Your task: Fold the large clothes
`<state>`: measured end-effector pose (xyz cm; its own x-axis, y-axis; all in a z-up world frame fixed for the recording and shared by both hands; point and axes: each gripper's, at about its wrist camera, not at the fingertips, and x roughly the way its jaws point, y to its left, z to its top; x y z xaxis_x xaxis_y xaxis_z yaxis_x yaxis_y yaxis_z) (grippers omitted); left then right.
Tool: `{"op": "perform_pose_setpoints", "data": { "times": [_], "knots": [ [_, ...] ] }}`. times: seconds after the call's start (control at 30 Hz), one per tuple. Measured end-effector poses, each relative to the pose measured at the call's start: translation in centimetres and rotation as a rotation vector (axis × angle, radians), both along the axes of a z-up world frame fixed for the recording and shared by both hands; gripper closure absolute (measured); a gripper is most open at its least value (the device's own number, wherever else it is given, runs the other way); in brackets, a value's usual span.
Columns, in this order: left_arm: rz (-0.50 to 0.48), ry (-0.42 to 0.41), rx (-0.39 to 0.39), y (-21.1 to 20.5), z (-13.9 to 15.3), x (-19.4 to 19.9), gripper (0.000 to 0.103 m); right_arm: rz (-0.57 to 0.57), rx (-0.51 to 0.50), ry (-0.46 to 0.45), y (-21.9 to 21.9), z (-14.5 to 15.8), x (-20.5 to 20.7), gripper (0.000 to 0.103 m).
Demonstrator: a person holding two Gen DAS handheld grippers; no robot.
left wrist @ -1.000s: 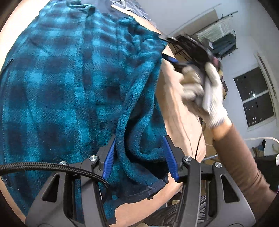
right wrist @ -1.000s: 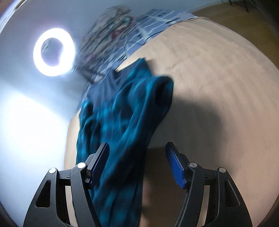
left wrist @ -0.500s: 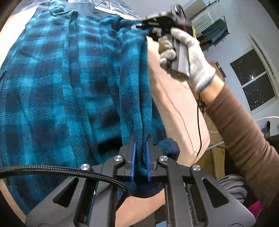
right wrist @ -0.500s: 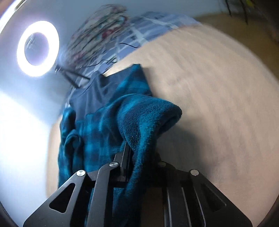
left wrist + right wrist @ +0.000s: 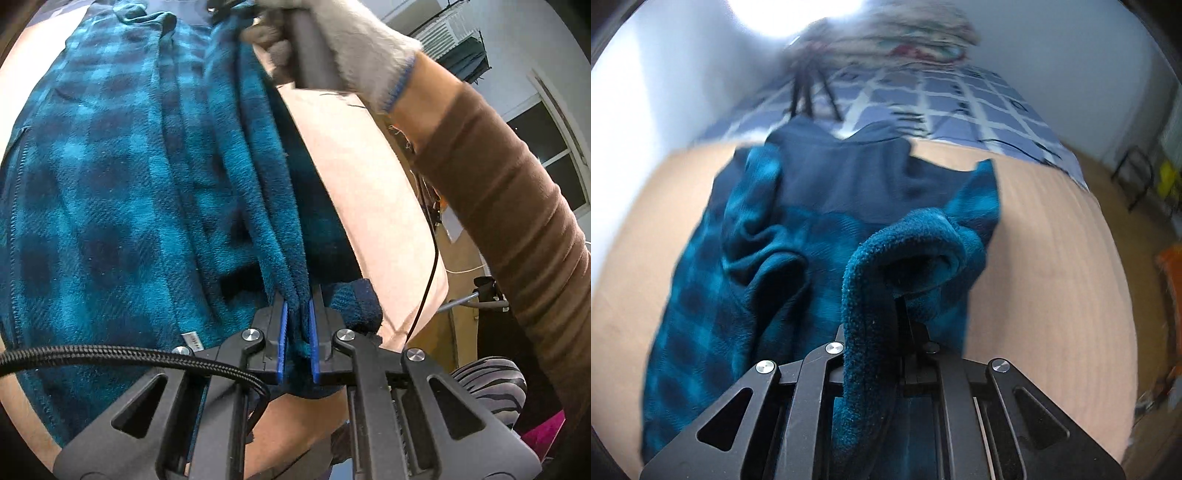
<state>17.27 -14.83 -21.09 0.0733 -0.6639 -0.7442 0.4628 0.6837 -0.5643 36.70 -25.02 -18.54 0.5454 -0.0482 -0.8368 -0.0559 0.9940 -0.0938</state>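
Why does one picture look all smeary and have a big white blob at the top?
Right wrist view: motion blur smears the blue checked bedding, and a bright light at the top edge washes out to white. Left wrist view: the plaid fleece garment is crisp; only the gloved hand up top looks soft.

Left hand-held gripper and right hand-held gripper both clamped tight, angled downward

A pale tan surface is spreading across the foreground, with a blue-and-white checked cover lying beyond it. A bright light is glaring against the white wall, while a dark window is showing night outside.
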Motion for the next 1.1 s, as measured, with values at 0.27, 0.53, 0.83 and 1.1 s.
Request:
{"op": "perform_pose_setpoints", "data": {
  "times": [0.27, 0.53, 0.83, 1.1],
  "knots": [
    [0.040, 0.022, 0.011, 1.2, 0.4, 0.3, 0.095, 0.095, 0.007, 0.081, 2.9, -3.4, 1.6, 0.079],
    [0.015, -0.029, -0.007, 3.2, 1.9, -0.8, 0.090, 0.029, 0.595, -0.036, -7.0, 2.6, -3.4, 0.062],
    [0.036, -0.084, -0.043, 5.8, 3.6, -1.9, 0.082, 0.062, 0.432, 0.051, -2.6, -1.0, -6.7, 0.089],
    [0.110, -0.110, -0.022, 9.7, 3.9, -2.6, 0.081, 0.087, 0.297, 0.145, 1.8, -3.0, -6.2, 0.088]
  ]
}}
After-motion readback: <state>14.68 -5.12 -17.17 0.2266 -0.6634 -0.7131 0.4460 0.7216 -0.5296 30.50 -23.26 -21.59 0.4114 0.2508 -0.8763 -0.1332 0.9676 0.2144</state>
